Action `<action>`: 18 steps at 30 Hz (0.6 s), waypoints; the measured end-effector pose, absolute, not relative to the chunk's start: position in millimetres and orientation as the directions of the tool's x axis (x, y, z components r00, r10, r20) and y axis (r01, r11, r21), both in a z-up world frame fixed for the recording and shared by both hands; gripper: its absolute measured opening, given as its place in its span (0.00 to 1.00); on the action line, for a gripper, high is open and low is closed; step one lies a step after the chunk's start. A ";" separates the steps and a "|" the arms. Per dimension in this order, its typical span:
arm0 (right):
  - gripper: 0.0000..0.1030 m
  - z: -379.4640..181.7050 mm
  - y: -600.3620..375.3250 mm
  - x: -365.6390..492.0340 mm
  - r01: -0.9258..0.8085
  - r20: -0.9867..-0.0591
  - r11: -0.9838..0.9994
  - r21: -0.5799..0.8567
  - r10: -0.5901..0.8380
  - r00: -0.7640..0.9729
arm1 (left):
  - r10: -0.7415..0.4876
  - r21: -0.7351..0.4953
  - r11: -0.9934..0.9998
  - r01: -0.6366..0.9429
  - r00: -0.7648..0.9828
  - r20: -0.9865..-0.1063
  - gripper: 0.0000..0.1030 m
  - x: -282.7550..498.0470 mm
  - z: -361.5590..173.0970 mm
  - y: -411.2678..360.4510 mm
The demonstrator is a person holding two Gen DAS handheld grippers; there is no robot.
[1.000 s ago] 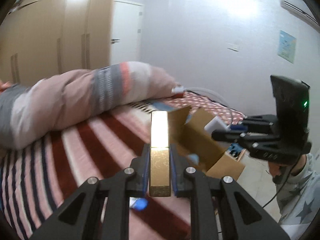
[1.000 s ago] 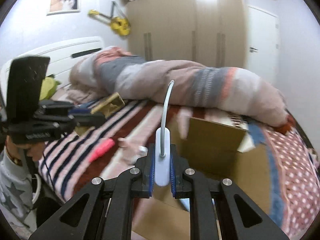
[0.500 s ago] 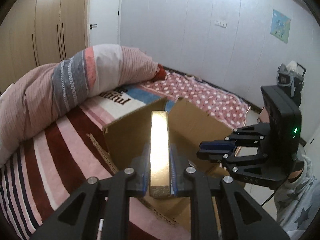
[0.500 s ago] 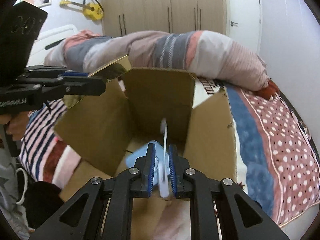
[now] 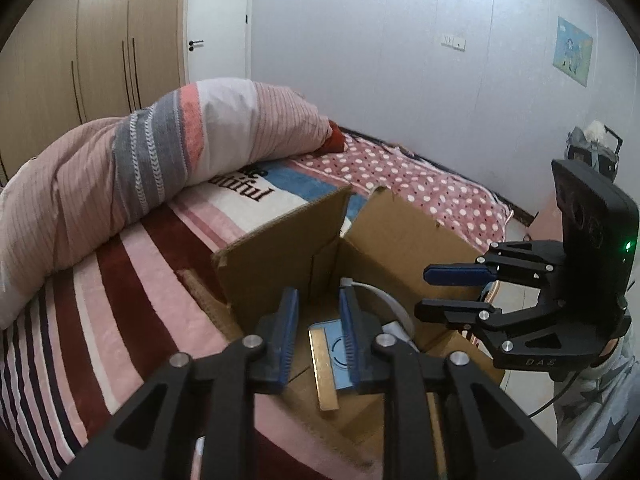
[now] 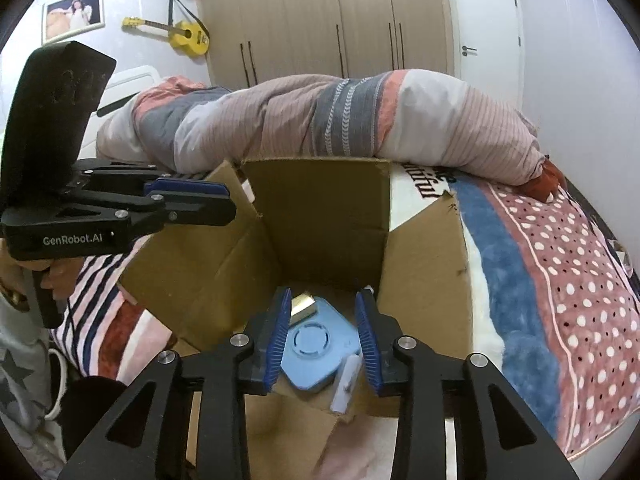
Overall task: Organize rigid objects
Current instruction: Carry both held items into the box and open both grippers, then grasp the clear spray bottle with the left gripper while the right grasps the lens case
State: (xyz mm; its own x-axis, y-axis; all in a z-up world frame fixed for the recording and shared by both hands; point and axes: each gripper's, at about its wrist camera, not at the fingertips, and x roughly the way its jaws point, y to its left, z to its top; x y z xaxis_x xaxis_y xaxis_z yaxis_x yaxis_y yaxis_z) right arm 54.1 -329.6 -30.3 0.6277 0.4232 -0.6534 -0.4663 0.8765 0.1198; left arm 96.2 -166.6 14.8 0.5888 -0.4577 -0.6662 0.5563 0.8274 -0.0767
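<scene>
The left tongs hang over the open cardboard box with their blue-padded jaws spread and nothing between them. Directly below, on the box floor, lies the gold bar, long side running away from the camera, its right edge resting against or on a flat light-blue case. A white cable curves along the right of the case, just beside it.

The right tongs also stand parted and empty, poised above the same box from the near side. Between their pads the blue case shows its round embossed ring; a small white plug-like piece lies at the case's near right edge, touching it, and the gold bar peeks out at the case's far left corner. Whether the bar overlaps the case cannot be told from here.

Each tool shows in the other's view: the right tongs at the right of the box, jaws apart, and the left tongs over the box's left flap.

The box sits on a bed with a red, pink and white striped blanket, dotted pink farther right. Beyond it lies a rolled duvet, then wardrobes, a white door and a yellow guitar on the wall.
</scene>
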 end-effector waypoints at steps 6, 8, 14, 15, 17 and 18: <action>0.30 -13.2 -309.6 44.7 -0.505 -0.630 0.857 0.106 0.451 0.632 | -0.429 -0.075 0.869 0.488 0.670 -0.606 0.47 81.0 36.5 -120.2; 0.30 -5.8 -300.1 41.5 -0.525 -0.613 0.844 0.109 0.473 0.633 | -0.403 -0.075 0.889 0.452 0.695 -0.595 0.48 74.6 40.0 -96.7; 0.30 20.4 -243.2 22.7 -0.625 -0.557 0.774 0.099 0.564 0.610 | -0.279 -0.033 0.946 0.321 0.764 -0.582 0.55 50.6 33.0 -25.3; 0.30 23.8 -230.8 18.9 -0.647 -0.551 0.757 0.098 0.582 0.598 | -0.254 -0.027 0.955 0.294 0.771 -0.583 0.55 46.7 28.7 -12.4; 0.30 26.7 -203.7 12.3 -0.689 -0.549 0.718 0.101 0.618 0.563 | -0.212 -0.024 0.969 0.245 0.778 -0.591 0.56 39.7 17.4 12.3; 0.31 25.7 -190.4 10.1 -0.705 -0.555 0.701 0.104 0.629 0.544 | -0.198 -0.026 0.973 0.227 0.778 -0.596 0.56 36.7 11.5 21.9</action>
